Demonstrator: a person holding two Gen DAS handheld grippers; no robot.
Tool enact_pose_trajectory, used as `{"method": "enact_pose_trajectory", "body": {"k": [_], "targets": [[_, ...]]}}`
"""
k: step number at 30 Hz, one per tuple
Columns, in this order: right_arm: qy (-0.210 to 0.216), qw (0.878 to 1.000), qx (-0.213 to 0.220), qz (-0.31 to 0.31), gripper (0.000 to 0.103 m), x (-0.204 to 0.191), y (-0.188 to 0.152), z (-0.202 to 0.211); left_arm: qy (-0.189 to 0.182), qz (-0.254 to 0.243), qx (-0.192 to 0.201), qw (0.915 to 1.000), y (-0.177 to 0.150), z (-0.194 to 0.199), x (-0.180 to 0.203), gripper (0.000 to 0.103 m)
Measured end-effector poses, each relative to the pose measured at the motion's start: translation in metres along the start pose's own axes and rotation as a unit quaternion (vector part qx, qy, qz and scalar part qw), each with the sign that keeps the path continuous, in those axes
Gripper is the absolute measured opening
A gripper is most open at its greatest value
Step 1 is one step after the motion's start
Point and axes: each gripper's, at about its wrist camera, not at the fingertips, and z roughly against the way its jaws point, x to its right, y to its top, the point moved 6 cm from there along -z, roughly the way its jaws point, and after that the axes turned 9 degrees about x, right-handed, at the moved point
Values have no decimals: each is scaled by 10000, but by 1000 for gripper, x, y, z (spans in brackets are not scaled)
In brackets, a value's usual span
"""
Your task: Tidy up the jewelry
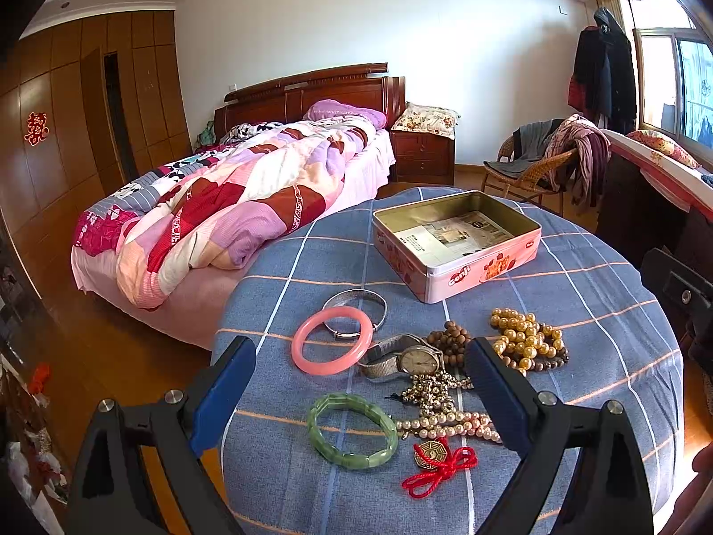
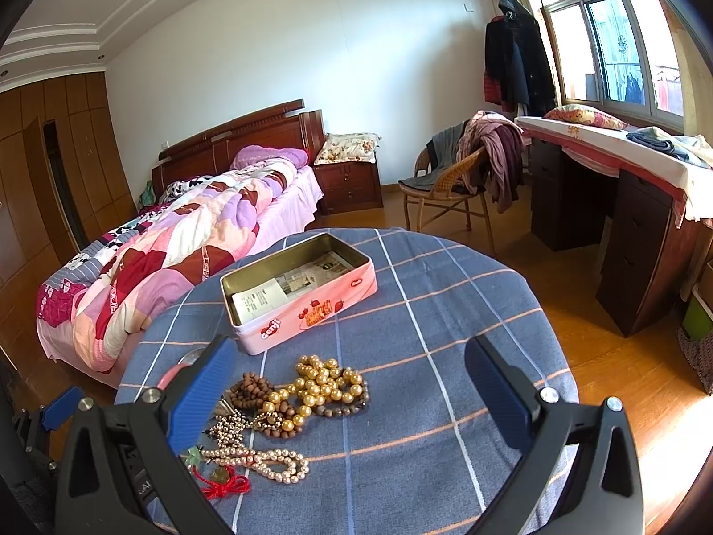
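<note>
An open pink tin box (image 1: 463, 263) lined with paper stands on the blue checked tablecloth (image 1: 601, 312); it also shows in the right wrist view (image 2: 312, 312). In front of it lie a pink bangle (image 1: 332, 339), a silver bangle (image 1: 356, 312), a green bracelet (image 1: 352, 430), a wristwatch (image 1: 403, 361), wooden beads (image 1: 450, 339), gold beads (image 1: 526, 339), a pearl strand (image 1: 450, 425) and a red-corded charm (image 1: 439, 463). My left gripper (image 1: 361, 392) is open above the pile. My right gripper (image 2: 352, 394) is open over the gold beads (image 2: 321, 385) and pearl strand (image 2: 263, 461).
A bed with a patchwork quilt (image 1: 231, 205) stands left of the table. A wicker chair with clothes (image 2: 459, 178) and a dark desk (image 2: 624, 232) stand to the right. The table edge drops to a wooden floor (image 2: 624, 383).
</note>
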Motion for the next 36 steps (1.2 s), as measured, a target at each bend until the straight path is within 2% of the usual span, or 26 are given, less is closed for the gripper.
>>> {"method": "enact_pose_trajectory", "body": {"k": [36], "targets": [[38,10000,-51,-40,103,-1,-3,-1,11,15,16,10000,2,1,-1,95]]}}
